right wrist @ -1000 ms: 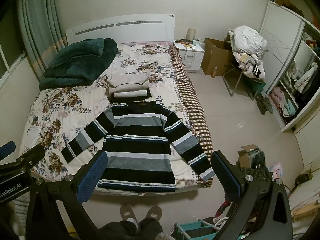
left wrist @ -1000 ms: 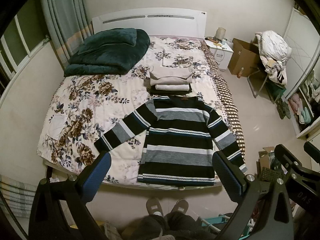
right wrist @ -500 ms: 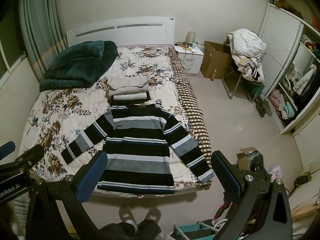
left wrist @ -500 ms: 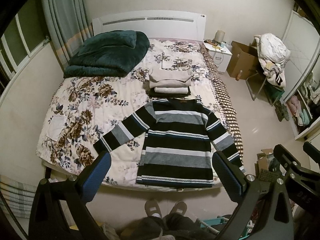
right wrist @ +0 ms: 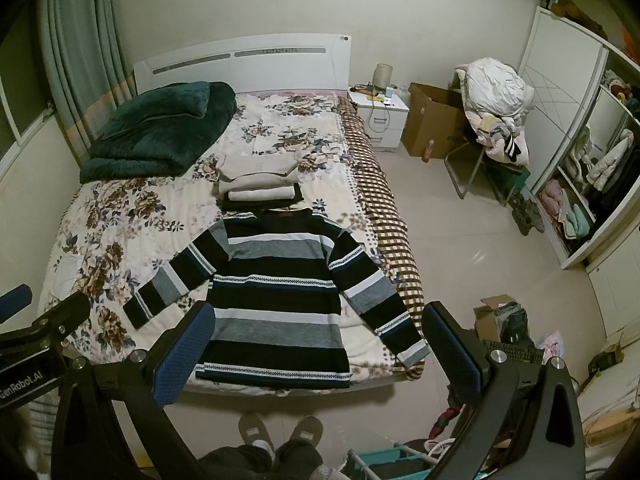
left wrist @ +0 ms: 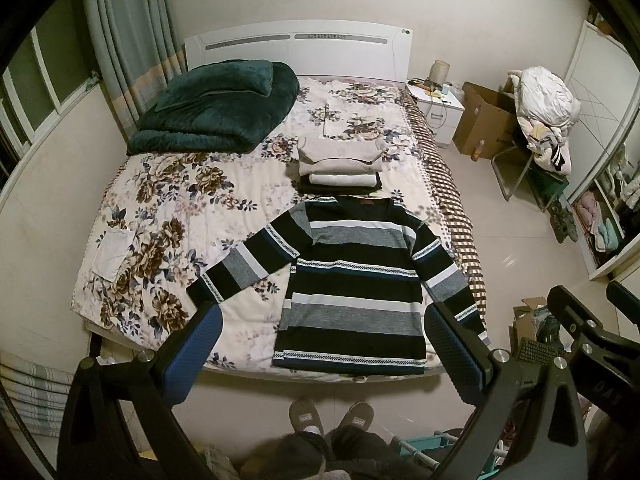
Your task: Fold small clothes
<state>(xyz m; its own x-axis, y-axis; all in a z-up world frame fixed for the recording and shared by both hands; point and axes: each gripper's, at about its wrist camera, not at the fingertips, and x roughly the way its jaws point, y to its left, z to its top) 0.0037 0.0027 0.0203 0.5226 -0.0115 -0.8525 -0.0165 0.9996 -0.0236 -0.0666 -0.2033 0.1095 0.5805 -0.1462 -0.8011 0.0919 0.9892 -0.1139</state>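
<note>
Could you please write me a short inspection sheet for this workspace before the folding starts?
Surface: bed with floral cover, checked sheet along one edge.
Job's things: striped sweater spread flat, sleeves out, unfolded; folded stack just beyond its collar.
Clutter: green blanket near the headboard.
Grippers: left gripper and right gripper open, above the bed's foot, holding nothing.
Cables: one hanging down the nightstand.
Surroundings: cardboard box, laundry-heaped chair, open wardrobe, floor clutter.
</note>
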